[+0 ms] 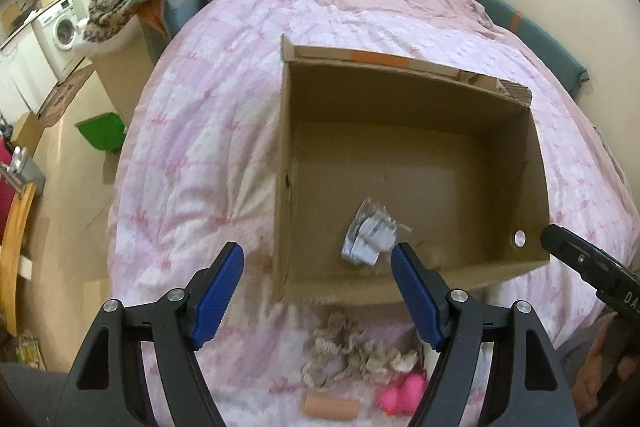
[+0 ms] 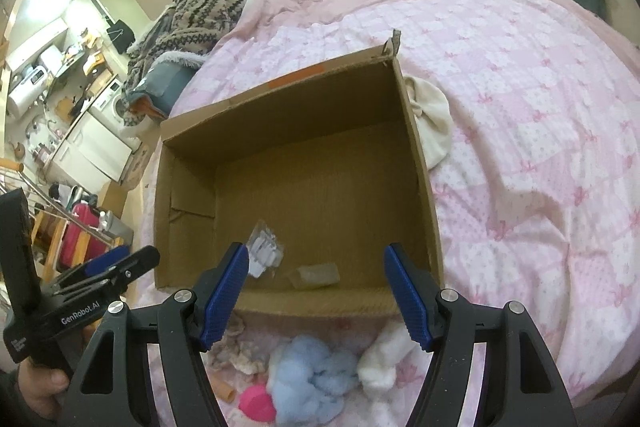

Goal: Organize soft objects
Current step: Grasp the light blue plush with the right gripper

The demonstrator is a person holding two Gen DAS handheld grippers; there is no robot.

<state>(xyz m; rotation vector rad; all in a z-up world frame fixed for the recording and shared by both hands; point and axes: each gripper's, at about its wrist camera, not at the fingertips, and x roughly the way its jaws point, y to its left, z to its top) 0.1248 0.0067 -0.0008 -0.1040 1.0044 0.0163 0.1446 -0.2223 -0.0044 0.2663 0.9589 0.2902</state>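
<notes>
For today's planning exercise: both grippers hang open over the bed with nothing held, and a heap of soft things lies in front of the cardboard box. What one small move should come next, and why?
Probably lower the right gripper onto the blue fluffy item and close. Its jaws stand open and empty, the item lies just below them, and the cardboard box beside it is nearly empty, holding only a small packet.

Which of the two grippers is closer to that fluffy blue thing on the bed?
The right one. The blue fluffy thing lies directly below the open right gripper, between its fingers. The left gripper hangs further left, above the beige knitted bundle.
</notes>
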